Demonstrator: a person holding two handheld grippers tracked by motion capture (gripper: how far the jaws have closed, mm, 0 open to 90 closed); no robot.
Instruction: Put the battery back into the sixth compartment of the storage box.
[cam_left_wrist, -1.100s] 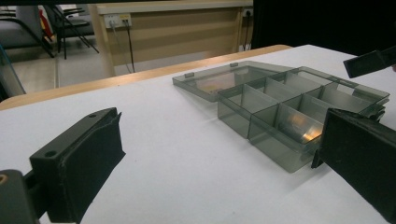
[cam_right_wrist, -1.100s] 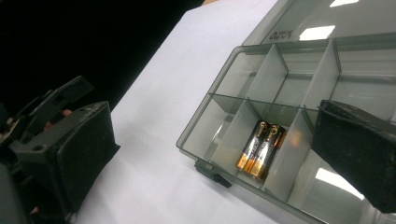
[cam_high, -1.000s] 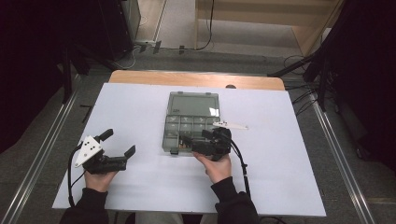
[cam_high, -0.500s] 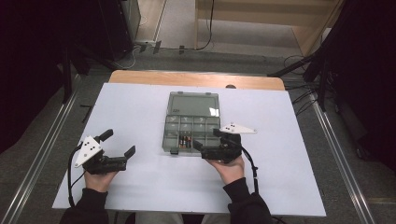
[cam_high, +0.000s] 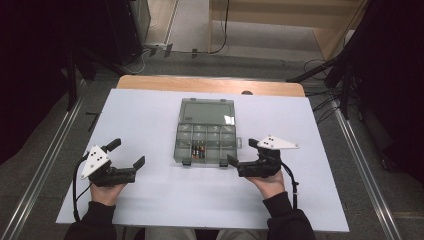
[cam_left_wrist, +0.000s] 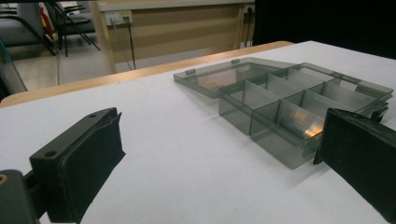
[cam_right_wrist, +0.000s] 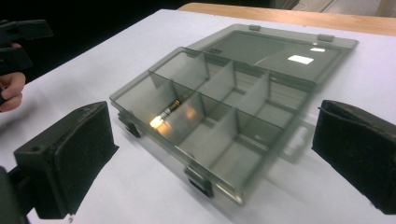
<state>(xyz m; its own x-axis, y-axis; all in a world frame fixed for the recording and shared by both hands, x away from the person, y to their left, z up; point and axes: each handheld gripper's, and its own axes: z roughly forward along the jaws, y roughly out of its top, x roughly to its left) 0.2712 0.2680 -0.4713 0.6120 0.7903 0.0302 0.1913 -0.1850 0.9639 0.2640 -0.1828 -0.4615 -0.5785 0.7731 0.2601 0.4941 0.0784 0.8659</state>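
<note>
Label (cam_high: 188, 118) on organizer box (cam_high: 205, 131) lid: unreadable; batteries (cam_high: 199, 150) inside.

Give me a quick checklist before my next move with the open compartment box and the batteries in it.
1. Compartment box lid flat open: ok.
2. Batteries inside a front compartment: ok.
3. Right gripper jaws open, having just widened, nothing between them: ok.
4. Left gripper jaws open, empty: ok.
5. Both grippers apart from the box: ok.
6. Number of batteries: cannot tell.
</note>
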